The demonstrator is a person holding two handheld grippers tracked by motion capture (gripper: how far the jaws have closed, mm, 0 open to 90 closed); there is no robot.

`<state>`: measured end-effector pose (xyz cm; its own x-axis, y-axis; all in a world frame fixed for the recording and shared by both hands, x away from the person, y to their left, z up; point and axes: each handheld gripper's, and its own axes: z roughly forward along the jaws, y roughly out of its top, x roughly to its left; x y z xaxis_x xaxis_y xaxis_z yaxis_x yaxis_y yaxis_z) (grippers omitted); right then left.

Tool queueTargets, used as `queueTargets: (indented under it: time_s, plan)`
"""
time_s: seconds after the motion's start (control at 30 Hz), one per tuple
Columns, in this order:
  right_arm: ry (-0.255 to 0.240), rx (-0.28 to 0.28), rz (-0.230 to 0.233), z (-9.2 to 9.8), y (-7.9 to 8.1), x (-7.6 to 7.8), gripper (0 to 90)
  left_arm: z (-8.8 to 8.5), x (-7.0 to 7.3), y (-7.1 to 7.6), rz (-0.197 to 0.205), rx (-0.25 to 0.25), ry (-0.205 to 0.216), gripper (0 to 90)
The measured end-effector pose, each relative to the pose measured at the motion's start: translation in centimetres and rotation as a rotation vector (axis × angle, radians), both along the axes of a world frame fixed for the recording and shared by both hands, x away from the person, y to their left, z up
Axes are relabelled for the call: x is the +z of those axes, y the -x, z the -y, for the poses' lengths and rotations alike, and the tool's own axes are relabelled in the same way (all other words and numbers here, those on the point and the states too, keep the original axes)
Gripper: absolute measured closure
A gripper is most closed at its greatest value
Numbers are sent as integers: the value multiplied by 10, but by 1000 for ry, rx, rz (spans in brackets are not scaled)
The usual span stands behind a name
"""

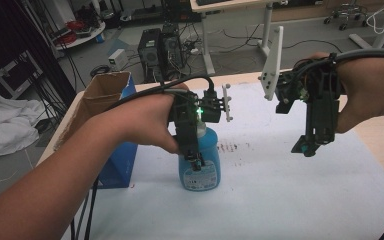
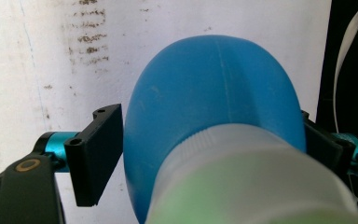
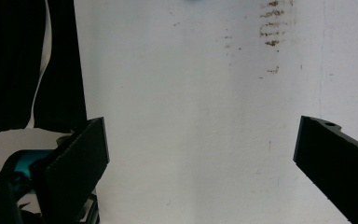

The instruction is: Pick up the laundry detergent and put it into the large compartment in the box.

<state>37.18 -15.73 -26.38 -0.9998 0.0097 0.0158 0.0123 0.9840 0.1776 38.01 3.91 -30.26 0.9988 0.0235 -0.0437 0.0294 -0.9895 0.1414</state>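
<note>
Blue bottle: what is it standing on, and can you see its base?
The blue bottle stands on the white sheet covering the table, left gripper around it. Brown smudges lie beside it; its underside is hidden.

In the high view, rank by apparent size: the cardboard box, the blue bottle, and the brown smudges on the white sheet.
1. cardboard box, largest.
2. blue bottle, though the left tongs cover much of it, so its full size is uncertain.
3. brown smudges, clearly smallest.
</note>
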Motion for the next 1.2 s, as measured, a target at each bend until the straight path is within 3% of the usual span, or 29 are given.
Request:
queueTargets:
  time_s: [0.83, 1.03, 1.2]
  plan:
    - [-5, -8, 10, 3, 1, 0, 22, 3, 0, 1, -1, -3, -38, 384]
    - [-5, -6, 7, 3, 0, -1, 23, 4, 0, 1, -1, -9, -55, 395]
    - [-6, 1, 8, 3, 0, -1, 23, 4, 3, 0, -14, 22, -68, 398]
